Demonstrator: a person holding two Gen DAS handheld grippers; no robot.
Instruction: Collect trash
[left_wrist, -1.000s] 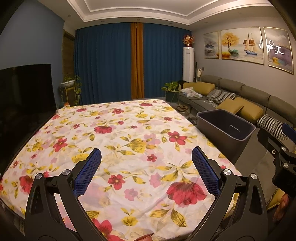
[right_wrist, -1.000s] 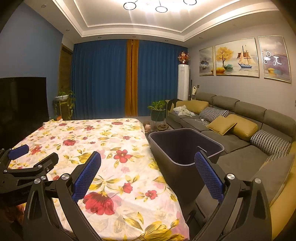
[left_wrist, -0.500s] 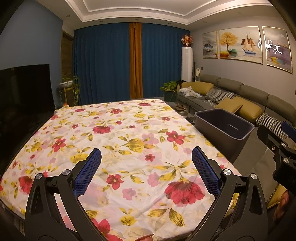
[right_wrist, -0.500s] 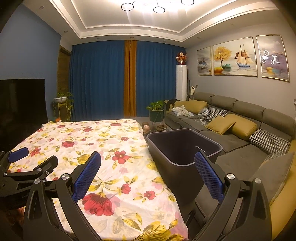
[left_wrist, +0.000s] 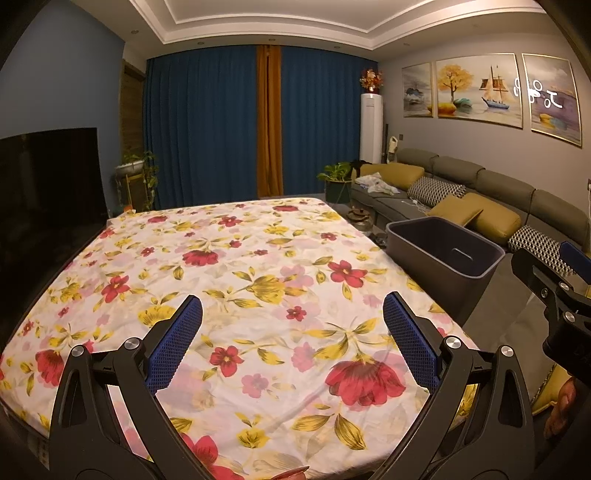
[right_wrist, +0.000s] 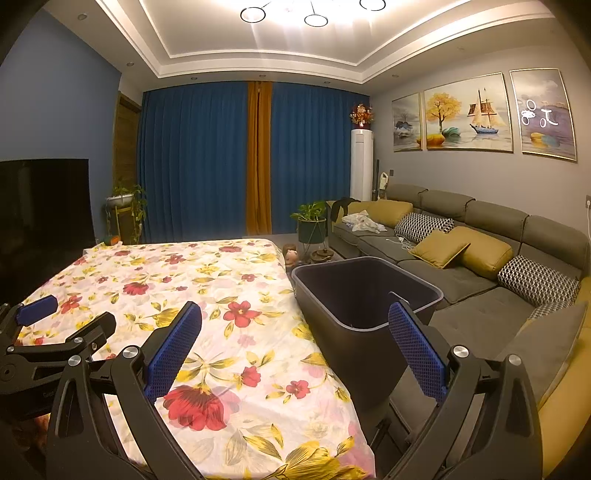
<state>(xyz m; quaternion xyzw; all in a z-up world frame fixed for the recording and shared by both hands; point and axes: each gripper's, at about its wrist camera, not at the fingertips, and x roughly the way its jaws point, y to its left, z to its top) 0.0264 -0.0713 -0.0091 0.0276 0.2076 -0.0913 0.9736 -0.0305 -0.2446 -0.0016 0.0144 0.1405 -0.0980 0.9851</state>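
A dark grey bin (left_wrist: 436, 284) stands on the floor off the right edge of a table covered with a floral cloth (left_wrist: 258, 258). My left gripper (left_wrist: 293, 325) hangs open above the near part of the cloth, nothing between its blue pads. My right gripper (right_wrist: 295, 321) is open too, over the table's right edge with the bin (right_wrist: 351, 347) just ahead; its inside looks empty. Each gripper shows in the other's view: right gripper (left_wrist: 550, 262), left gripper (right_wrist: 70, 317). I see no loose trash on the cloth.
A long grey sofa (right_wrist: 461, 273) with yellow and patterned cushions runs along the right wall behind the bin. A dark TV screen (left_wrist: 48, 184) stands left of the table. Potted plants (right_wrist: 312, 221) and blue curtains are at the back. A hand (left_wrist: 561, 402) holds the right gripper.
Both views have drifted slightly, tilting up a little so the table sits lower in frame. Both grippers stay open and hold nothing.
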